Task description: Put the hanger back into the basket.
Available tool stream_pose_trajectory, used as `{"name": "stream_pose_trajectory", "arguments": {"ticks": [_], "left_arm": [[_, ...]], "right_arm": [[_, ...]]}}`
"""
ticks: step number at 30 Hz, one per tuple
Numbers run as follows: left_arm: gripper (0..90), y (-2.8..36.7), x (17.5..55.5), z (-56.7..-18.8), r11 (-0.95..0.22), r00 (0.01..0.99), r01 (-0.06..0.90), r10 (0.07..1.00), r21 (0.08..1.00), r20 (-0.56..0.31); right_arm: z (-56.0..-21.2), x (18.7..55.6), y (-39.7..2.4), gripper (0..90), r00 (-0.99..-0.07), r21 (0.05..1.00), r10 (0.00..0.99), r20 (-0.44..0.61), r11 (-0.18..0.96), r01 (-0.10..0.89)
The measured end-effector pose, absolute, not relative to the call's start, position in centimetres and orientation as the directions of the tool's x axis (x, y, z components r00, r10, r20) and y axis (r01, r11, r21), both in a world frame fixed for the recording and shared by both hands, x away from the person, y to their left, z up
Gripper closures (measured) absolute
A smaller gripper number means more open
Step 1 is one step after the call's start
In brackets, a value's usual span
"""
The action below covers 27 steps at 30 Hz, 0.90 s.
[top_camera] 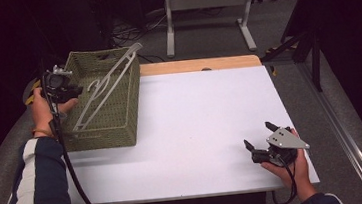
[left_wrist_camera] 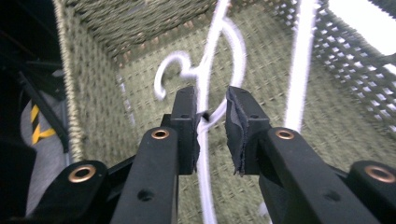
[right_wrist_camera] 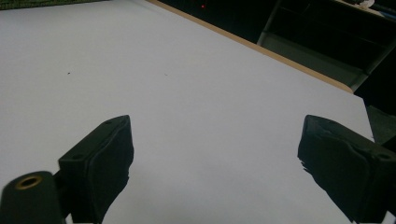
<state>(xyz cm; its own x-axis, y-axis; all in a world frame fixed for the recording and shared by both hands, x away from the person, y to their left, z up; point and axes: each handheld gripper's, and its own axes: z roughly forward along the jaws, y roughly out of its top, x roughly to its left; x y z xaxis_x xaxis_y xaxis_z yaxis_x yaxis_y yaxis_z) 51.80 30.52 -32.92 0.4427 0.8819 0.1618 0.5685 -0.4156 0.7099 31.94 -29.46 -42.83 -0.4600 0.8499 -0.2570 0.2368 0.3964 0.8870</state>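
Left gripper (top_camera: 62, 87) over the near-left rim of the woven basket (top_camera: 120, 119), pointing down into it. In the left gripper view, jaws stand a little apart with the white hanger (left_wrist_camera: 205, 79) running between them; one pad (left_wrist_camera: 187, 126) right against the hanger wire, the other clear of it. Reads as let go, not clamped, though contact on the near pad hard to judge from this angle. Hanger lying tilted inside the basket: hook end down toward the floor of the basket, long bar (top_camera: 109, 84) leaning up and poking over the far right rim. Basket on the left side of the white table (top_camera: 202, 130), close to the left edge.

Right gripper (top_camera: 266, 146) low at the near-right corner of the table, held in the right hand (top_camera: 296, 169), well apart from the basket. Jaws spread wide, nothing between them, bare tabletop (right_wrist_camera: 196, 102) ahead.
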Motion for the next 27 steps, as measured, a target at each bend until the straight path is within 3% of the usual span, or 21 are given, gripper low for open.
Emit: {"name": "stream_pose_trajectory", "arguments": {"ticks": [4, 21, 22, 25, 27], "left_arm": [[69.7, 30.0, 51.2, -32.8, -0.420, 0.447, 0.522, 0.876, 0.743, 0.181], [42.2, 27.9, 48.1, -31.8, -0.407, 0.483, 0.343, 0.849, 0.846, 0.213], [35.6, 27.8, 47.7, -31.7, -0.406, 0.483, 0.320, 0.847, 0.856, 0.221], [31.8, 27.6, 47.2, -31.8, -0.390, 0.489, 0.293, 0.846, 0.873, 0.214], [23.6, 27.5, 46.7, -31.9, -0.377, 0.489, 0.268, 0.846, 0.887, 0.211]], "right_arm": [[-42.7, 31.9, -29.4, 11.2, -0.473, 0.892, 0.849, -0.236, 0.382, 0.240], [-42.8, 31.9, -29.2, 11.3, -0.479, 0.889, 0.845, -0.237, 0.388, 0.244], [-42.8, 31.9, -29.2, 11.3, -0.479, 0.889, 0.845, -0.235, 0.387, 0.246], [-42.8, 31.9, -29.2, 11.3, -0.479, 0.890, 0.846, -0.235, 0.385, 0.245], [-42.8, 31.9, -29.2, 11.3, -0.480, 0.890, 0.845, -0.235, 0.385, 0.244]]}}
